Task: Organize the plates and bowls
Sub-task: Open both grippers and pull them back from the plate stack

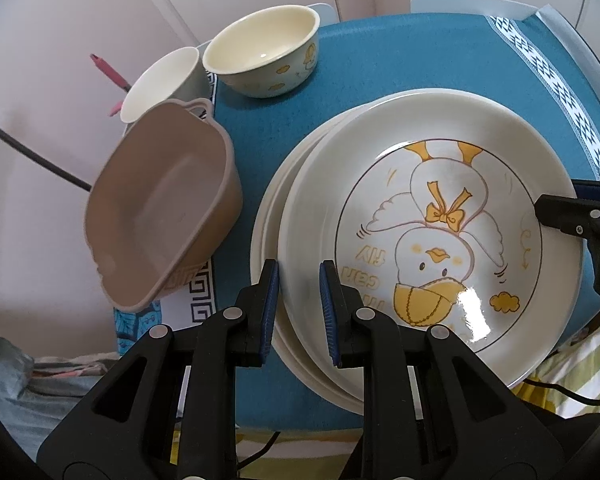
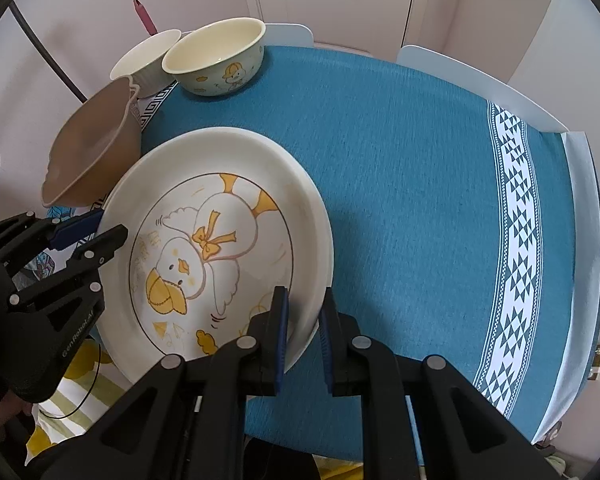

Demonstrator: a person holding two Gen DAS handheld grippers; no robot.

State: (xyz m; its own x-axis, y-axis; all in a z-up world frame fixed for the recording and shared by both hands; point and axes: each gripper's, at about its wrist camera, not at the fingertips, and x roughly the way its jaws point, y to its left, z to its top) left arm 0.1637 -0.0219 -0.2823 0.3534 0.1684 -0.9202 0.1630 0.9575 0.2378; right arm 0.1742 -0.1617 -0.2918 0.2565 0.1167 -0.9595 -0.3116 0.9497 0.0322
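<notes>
- Plates (image 1: 440, 216): a duck-printed plate lies on top of plain ones on the blue tablecloth (image 2: 400, 200).
- Left gripper (image 1: 299, 312) pinches the top plate's rim at about 9 o'clock.
- Right gripper (image 2: 303, 340) clamps the rim at 3 o'clock.
- Bowls: cream duck bowl (image 1: 260, 56), white bowl (image 1: 160, 84) and tan tub (image 1: 160, 208) sit toward 10 o'clock.

- left gripper (image 1: 299, 286) clamps the near rim of the duck plate (image 1: 440, 240);
- right gripper (image 1: 556, 216) at its far edge;
- brown bowl (image 1: 160, 216), duck bowl (image 1: 260, 56) on the table (image 1: 380, 64)
</notes>
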